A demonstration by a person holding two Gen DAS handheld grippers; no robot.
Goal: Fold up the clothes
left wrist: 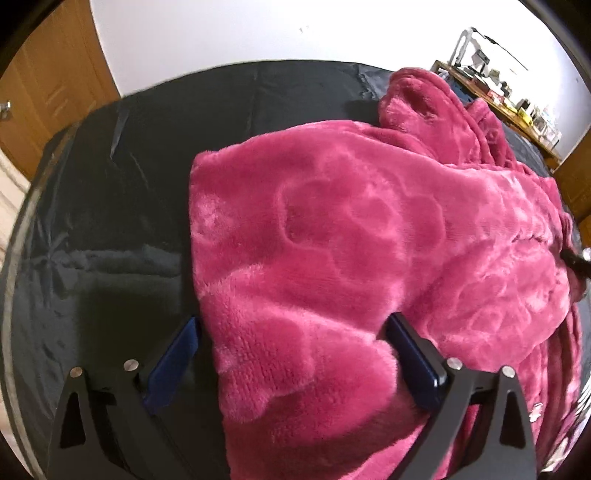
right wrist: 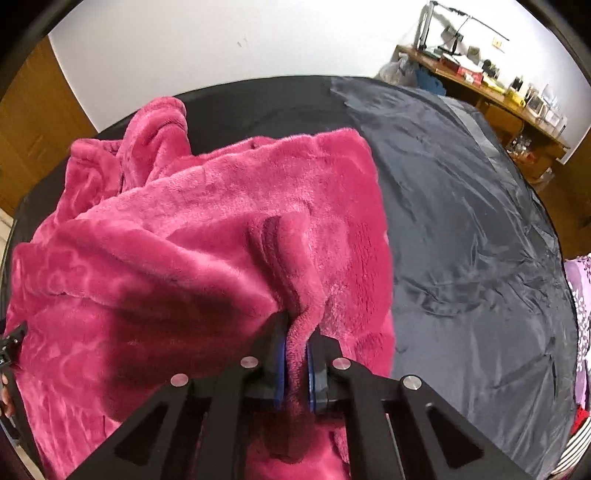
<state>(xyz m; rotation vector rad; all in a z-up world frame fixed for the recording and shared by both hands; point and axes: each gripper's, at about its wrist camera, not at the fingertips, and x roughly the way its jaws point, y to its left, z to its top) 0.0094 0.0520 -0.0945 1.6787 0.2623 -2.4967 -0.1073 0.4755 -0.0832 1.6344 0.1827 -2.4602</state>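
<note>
Left claw (left wrist: 291, 354) spread wide, blue pads (left wrist: 173, 363) apart, and the near corner of the pink fleece garment (left wrist: 332, 236) lies between them, the right pad pressing into the pile, the left pad just off the cloth's edge over the dark sheet (left wrist: 110, 221). The fleece runs flat across the tabletop, bunching at the far right. White wall (left wrist: 258, 29) behind, cluttered wooden shelf (left wrist: 509, 99) far right

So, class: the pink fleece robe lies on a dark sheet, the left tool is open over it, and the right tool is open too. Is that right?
Not quite. The right tool is shut on a fold of the robe, as the right wrist view shows. The left tool is open over the robe, which lies on the dark sheet.
</note>
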